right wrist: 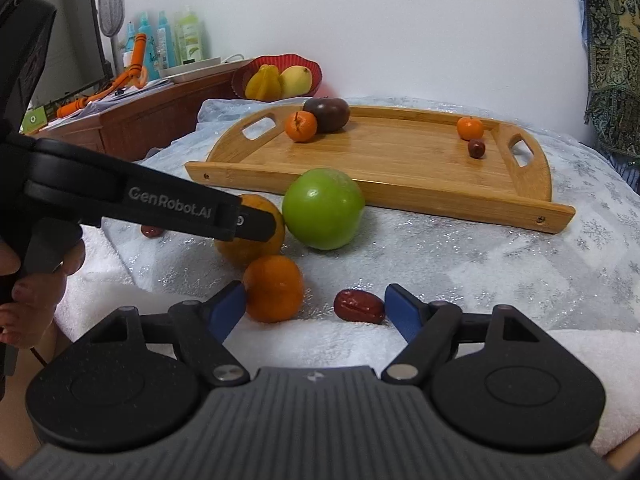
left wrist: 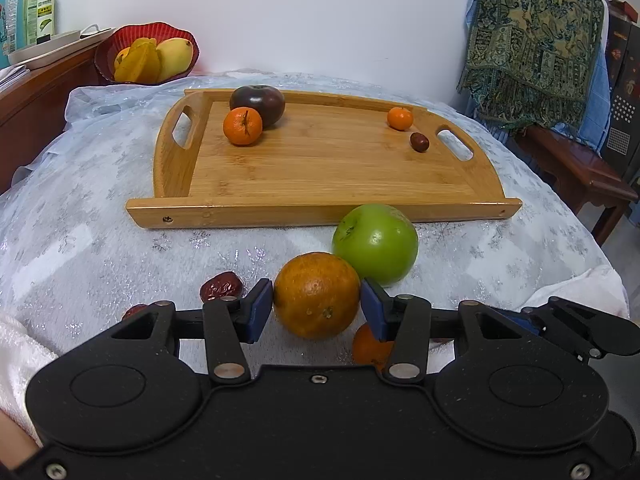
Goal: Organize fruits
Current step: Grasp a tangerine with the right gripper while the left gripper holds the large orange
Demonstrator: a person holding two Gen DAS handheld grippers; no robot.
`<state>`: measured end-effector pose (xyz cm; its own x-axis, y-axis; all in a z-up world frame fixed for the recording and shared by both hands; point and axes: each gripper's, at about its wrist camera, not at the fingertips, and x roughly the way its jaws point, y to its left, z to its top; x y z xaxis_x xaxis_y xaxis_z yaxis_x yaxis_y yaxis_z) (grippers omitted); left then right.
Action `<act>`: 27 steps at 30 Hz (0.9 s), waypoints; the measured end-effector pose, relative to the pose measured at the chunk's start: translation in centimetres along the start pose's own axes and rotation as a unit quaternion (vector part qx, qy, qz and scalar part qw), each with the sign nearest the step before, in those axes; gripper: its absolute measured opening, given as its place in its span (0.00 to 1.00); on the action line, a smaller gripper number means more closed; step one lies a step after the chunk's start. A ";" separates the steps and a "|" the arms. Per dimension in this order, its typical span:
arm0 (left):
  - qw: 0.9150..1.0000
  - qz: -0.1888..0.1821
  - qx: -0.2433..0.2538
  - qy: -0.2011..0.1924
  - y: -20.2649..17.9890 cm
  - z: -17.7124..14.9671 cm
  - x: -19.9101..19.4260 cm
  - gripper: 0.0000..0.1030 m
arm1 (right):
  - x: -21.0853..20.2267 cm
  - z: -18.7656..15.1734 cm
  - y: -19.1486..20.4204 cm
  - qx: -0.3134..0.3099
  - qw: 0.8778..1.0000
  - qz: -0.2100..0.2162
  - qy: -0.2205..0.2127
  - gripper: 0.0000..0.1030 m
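Left wrist view: my left gripper [left wrist: 317,306] has its blue fingers [left wrist: 259,310] clamped on a large dull orange [left wrist: 317,295], one pad on each flank of the fruit. Just behind it, touching or nearly so, sits a green apple [left wrist: 376,243] on the snowflake-patterned cloth [left wrist: 80,216] that covers the tabletop. A wrinkled red date [left wrist: 221,286] lies just left of my left finger, and a smaller tangerine [left wrist: 370,346] peeks out below my right finger. Beyond the apple stands the bamboo tray [left wrist: 320,212], which carries a dark purple fruit [left wrist: 258,104] touching a tangerine with a stem [left wrist: 242,125] at its left end, and a small tangerine [left wrist: 399,118] beside a small dark date [left wrist: 419,142] near the right handle. A red bowl of yellow fruit [left wrist: 148,56] stands behind the tray by the wall.

Right wrist view: my right gripper [right wrist: 314,310] has its fingers [right wrist: 404,314] well apart, closed on nothing. Between them lie a tangerine [right wrist: 273,288], against the left pad, and a red date [right wrist: 359,306], just inside the right pad; I cannot tell whether either pad touches. My left gripper [right wrist: 256,222] reaches in from the left over the large orange [right wrist: 250,248], with the green apple [right wrist: 323,208] beside it and the tray [right wrist: 400,196] behind. Another date [right wrist: 152,231] lies at the far left.
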<state>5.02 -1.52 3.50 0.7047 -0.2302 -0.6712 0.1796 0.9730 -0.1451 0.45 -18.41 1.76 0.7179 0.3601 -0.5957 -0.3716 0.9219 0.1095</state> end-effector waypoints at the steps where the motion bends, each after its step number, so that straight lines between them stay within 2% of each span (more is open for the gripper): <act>1: 1.000 0.000 0.000 0.000 0.0 0.0 0.0 0.45 | 0.0 0.0 0.1 -0.002 1.000 0.003 0.001 0.79; 7: 1.000 -0.001 0.004 0.000 -0.1 0.1 0.2 0.45 | 0.6 -0.2 1.1 -0.020 1.000 0.018 0.012 0.73; 13: 1.000 -0.002 0.004 0.001 0.0 0.0 0.2 0.45 | 1.4 -0.3 1.5 -0.012 0.999 0.031 0.017 0.68; 15: 1.000 -0.003 0.005 0.001 0.0 0.0 0.1 0.45 | 1.6 -0.3 1.6 -0.015 0.999 0.031 0.016 0.60; 22: 1.000 -0.002 0.005 0.000 0.0 -0.1 0.1 0.45 | 0.4 -0.8 1.7 -0.025 1.000 0.014 -0.007 0.51; 23: 1.000 -0.001 0.006 -0.001 -0.1 -0.2 0.1 0.45 | 0.1 -0.8 1.5 -0.024 1.000 0.009 -0.011 0.49; 26: 1.000 0.000 0.009 0.000 -0.1 -0.2 0.1 0.46 | -0.3 -0.6 0.9 -0.020 1.000 0.008 -0.014 0.34; 27: 1.000 0.000 0.008 0.002 -0.1 -0.2 0.2 0.46 | -0.3 -0.4 0.7 -0.016 1.000 0.012 -0.011 0.36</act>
<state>4.99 -1.69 3.23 0.7014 -0.2309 -0.6744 0.1913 0.9724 -0.1340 -0.27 -17.92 1.70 0.7213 0.3853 -0.5756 -0.4069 0.9082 0.0980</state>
